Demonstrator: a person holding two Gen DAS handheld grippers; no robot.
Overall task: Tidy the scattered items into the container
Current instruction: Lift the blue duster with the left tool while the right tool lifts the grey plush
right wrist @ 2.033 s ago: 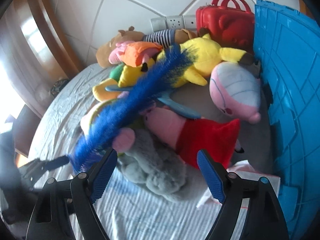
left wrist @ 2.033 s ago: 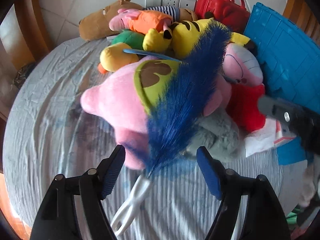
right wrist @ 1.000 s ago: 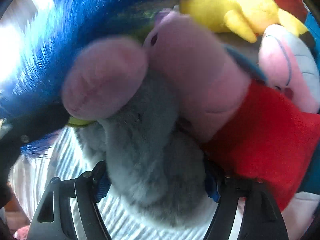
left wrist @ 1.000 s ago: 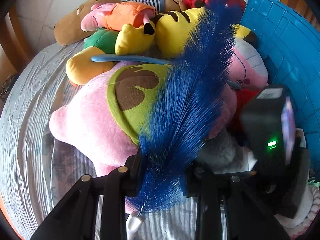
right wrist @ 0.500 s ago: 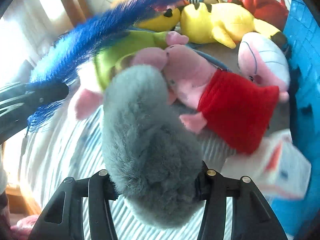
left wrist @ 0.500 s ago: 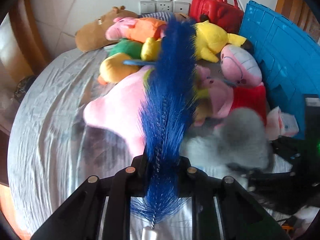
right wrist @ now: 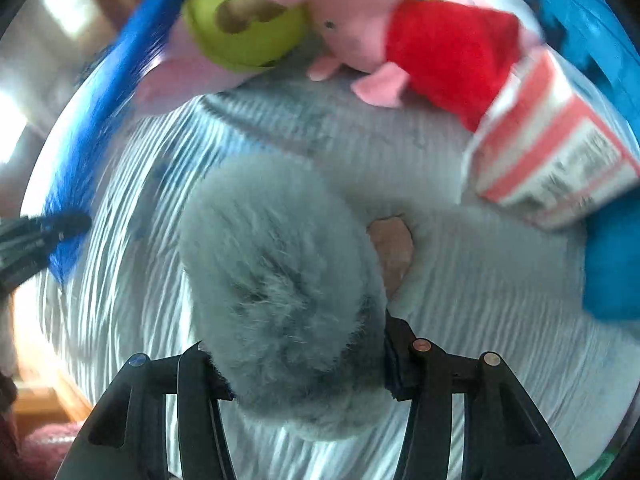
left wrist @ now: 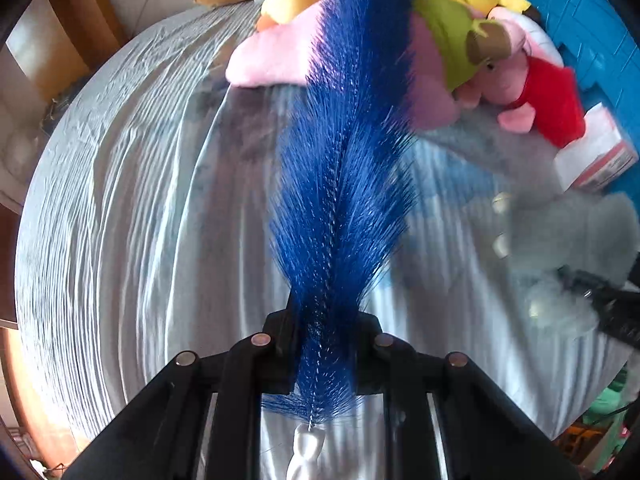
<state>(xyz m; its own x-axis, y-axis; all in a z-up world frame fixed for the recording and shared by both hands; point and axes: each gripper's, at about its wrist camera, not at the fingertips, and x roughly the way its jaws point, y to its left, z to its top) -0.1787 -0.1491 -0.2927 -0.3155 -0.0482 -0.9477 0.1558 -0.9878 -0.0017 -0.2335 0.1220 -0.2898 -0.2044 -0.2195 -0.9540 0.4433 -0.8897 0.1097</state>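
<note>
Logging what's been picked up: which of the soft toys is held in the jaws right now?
The grey furry plush, clamped by the right gripper. The pig in the red dress and the pink plush with the green patch lie ungripped on the sheet.

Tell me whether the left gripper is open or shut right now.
Shut. In the left wrist view the left gripper has its fingers pressed in on the base of the blue feather duster, which sticks out forward over the bed.

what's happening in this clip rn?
A person with two handheld grippers is clearing toys off a bed. The left gripper is shut on a blue feather duster, and the right gripper is shut on a grey fluffy plush. The blue crate sits at the right, beside the remaining plush pile, including a pink pig in red.
</note>
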